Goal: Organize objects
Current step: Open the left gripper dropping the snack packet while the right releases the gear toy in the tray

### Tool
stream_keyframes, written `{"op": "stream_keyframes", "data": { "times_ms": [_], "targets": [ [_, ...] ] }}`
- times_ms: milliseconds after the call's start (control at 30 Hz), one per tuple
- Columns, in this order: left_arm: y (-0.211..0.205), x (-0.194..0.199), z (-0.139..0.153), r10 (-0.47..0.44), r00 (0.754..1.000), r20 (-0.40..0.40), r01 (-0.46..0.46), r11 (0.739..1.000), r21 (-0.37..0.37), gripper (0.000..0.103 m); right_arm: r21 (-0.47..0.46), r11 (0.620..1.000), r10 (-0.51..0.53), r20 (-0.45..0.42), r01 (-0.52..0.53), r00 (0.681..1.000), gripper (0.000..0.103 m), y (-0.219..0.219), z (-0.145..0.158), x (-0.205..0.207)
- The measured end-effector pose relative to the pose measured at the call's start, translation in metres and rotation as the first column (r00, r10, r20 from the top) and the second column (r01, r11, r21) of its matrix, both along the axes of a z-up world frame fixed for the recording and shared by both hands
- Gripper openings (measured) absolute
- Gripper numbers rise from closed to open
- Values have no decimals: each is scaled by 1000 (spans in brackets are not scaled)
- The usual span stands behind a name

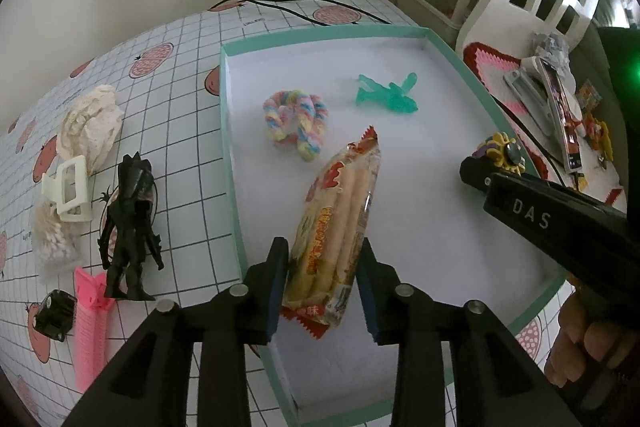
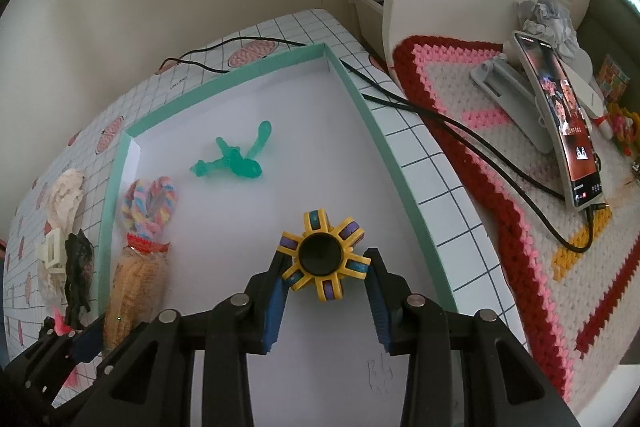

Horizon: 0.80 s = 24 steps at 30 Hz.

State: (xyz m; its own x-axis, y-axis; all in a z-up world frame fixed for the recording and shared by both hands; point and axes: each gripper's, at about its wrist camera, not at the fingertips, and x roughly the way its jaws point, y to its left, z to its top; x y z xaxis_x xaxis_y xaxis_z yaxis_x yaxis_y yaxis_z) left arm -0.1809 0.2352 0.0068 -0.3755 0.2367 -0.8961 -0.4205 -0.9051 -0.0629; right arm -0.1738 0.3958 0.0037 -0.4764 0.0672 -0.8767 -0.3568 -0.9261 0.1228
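Note:
My left gripper (image 1: 323,255) is shut on a clear packet of biscuit sticks (image 1: 340,203), held low over the near-left part of a white tray with a teal rim (image 1: 230,155). Inside the tray lie a pastel twisted rope (image 1: 294,123) and a translucent green figure (image 1: 388,93). My right gripper (image 2: 326,261) is shut on a yellow spinner with purple and blue inserts (image 2: 322,253), above the tray's right side near the rim (image 2: 404,187). In the left wrist view the right gripper (image 1: 478,169) comes in from the right, with the spinner (image 1: 502,151) at its tip.
Left of the tray on the checked cloth are a black figure (image 1: 130,227), a white hair claw (image 1: 70,191), a bag of cotton swabs (image 1: 54,247), a pink clip (image 1: 90,327), a small black toy (image 1: 54,315) and a crumpled cream wad (image 1: 90,123). To the right, a phone on a stand (image 2: 560,119) sits on a crocheted mat (image 2: 500,155), with black cables (image 2: 460,123).

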Motion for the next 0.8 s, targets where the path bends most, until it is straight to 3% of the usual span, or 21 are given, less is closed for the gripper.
{"op": "stream_keyframes", "data": {
  "times_ms": [233,467,800],
  "targets": [
    [-1,3,8,-14,1000,-8,14,1000,6,44,-9,1000,1,-5,-2,1000,41,0,1,2],
    [-5,4,22,-8,999,-33,8,1000,30,45,-8,1000,4,-23,-4,1000,41,-1,7,4],
    [-29,-3,34,91,994,-60,-87,994,67,45,-1,1000,9,-65,-9,998,41,-3,18,9]
  ]
}}
